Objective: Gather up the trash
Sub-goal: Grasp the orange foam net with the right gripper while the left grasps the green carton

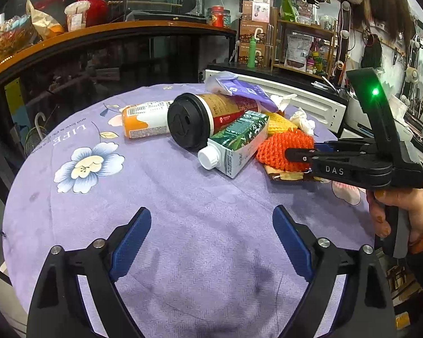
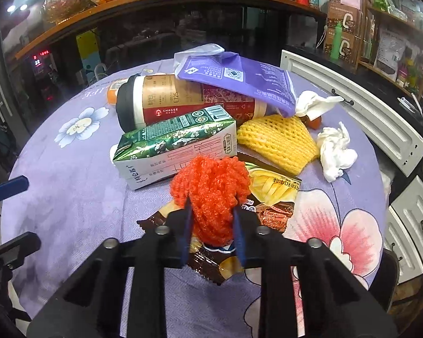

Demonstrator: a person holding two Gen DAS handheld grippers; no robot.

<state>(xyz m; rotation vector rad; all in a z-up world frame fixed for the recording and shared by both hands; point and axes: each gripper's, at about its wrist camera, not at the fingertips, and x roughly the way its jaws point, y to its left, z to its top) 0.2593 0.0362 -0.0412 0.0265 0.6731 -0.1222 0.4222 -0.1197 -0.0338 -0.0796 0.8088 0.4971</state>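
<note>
Trash is piled on a round table with a purple flowered cloth [image 1: 183, 197]. My right gripper [image 2: 213, 214] is shut on an orange foam fruit net [image 2: 211, 186], its blue pads squeezing the net from both sides above a brown snack wrapper [image 2: 273, 194]. In the left wrist view the same gripper [image 1: 293, 155] reaches in from the right onto the orange net [image 1: 282, 146]. My left gripper [image 1: 211, 214] stands open over bare cloth, nothing between its fingers. Behind the net lie a green milk carton [image 2: 177, 146] and a cup with a black lid [image 1: 194, 121].
An orange bottle [image 1: 143, 121] lies at the far left of the pile. A purple pouch [image 2: 239, 79] rests on the cup. A yellow foam net [image 2: 279, 140] and crumpled tissues [image 2: 335, 152] lie to the right. White cabinets [image 2: 366, 112] border the table's right side.
</note>
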